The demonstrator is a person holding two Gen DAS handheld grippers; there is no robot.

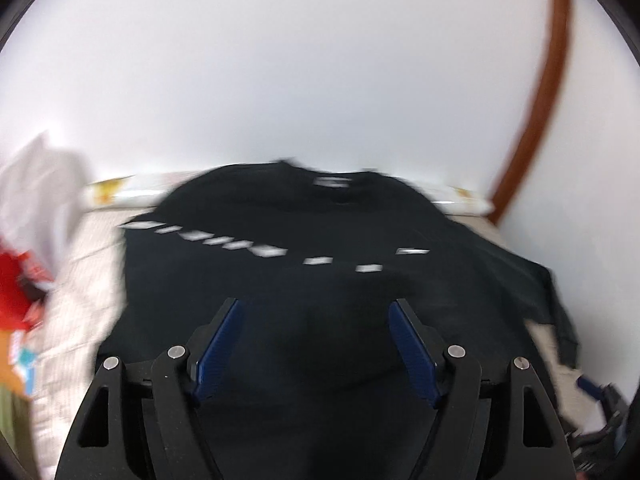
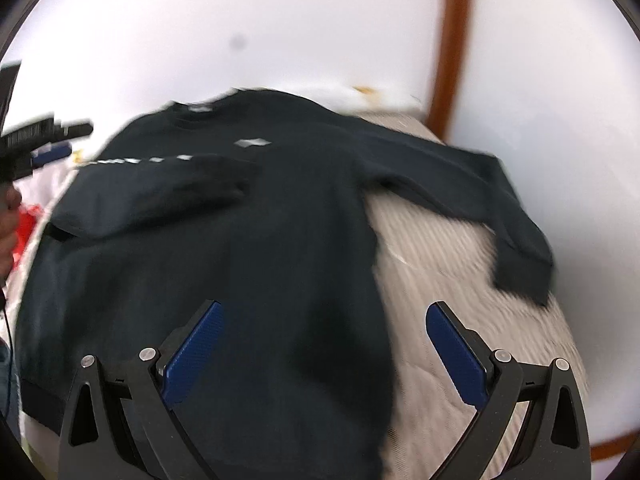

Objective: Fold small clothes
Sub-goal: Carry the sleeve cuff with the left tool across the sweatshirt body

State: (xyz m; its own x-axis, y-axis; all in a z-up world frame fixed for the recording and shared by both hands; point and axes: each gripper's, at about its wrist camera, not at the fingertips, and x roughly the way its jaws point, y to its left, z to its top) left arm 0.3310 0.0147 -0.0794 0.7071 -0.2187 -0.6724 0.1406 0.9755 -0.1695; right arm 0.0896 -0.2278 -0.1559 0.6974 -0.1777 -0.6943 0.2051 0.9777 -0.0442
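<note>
A black long-sleeved top [image 2: 248, 240] with white print lies spread on a beige quilted surface [image 2: 460, 280]. Its left sleeve is folded across the chest; its right sleeve [image 2: 480, 192] stretches out to the right, the cuff near the edge. My right gripper [image 2: 322, 320] is open and empty above the top's lower right side. My left gripper [image 1: 314, 308] is open and empty over the top [image 1: 300, 280]. It also shows at the far left of the right wrist view [image 2: 48, 140]. Both views are motion-blurred.
A heap of white, red and orange clothes [image 1: 28, 264] lies to the left of the top. A white wall [image 1: 320, 60] stands behind, with a brown wooden frame [image 1: 548, 80] at the right. The surface's right edge drops off near the sleeve cuff.
</note>
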